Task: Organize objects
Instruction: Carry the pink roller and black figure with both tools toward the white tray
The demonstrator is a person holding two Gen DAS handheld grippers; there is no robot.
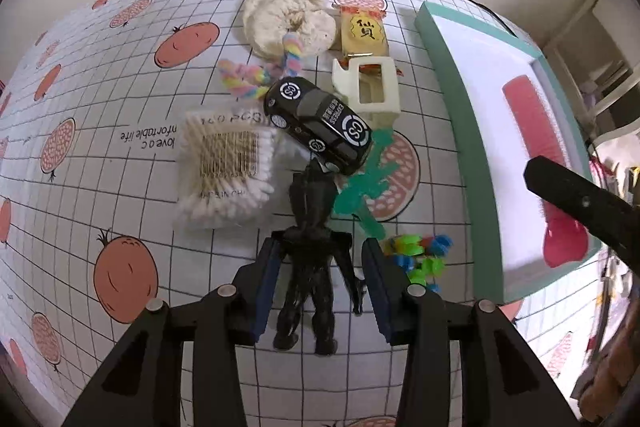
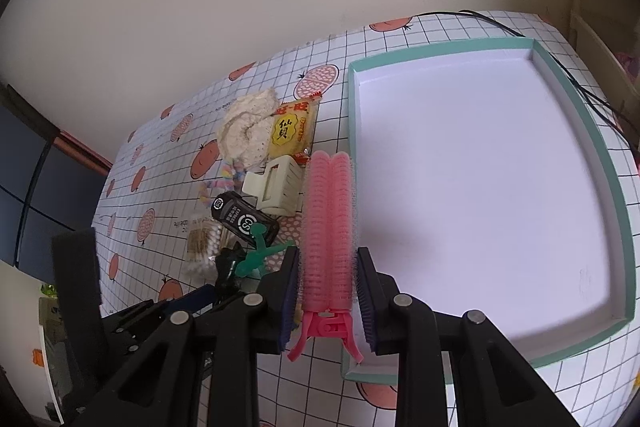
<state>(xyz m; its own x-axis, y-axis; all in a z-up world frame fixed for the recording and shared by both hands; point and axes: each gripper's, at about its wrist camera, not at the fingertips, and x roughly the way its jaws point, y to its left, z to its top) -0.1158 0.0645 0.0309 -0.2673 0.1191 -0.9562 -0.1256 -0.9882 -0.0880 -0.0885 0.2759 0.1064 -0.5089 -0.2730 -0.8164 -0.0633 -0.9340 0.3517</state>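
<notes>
The left gripper points down over a black figurine lying on the tabletop, its fingers straddling it without pressing; a black toy car lies just beyond.

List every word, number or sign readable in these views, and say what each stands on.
"CS" in round badges, and "EXPRESS": black toy car.
"仙貝": yellow snack packet; its red top line is too blurred.
"love a c…nfortable life", upside down: grid-and-fruit tablecloth.
Roughly "160 PCS", upside down: clear cotton swab pack; its barcode digits and bottom line are unreadable.
</notes>
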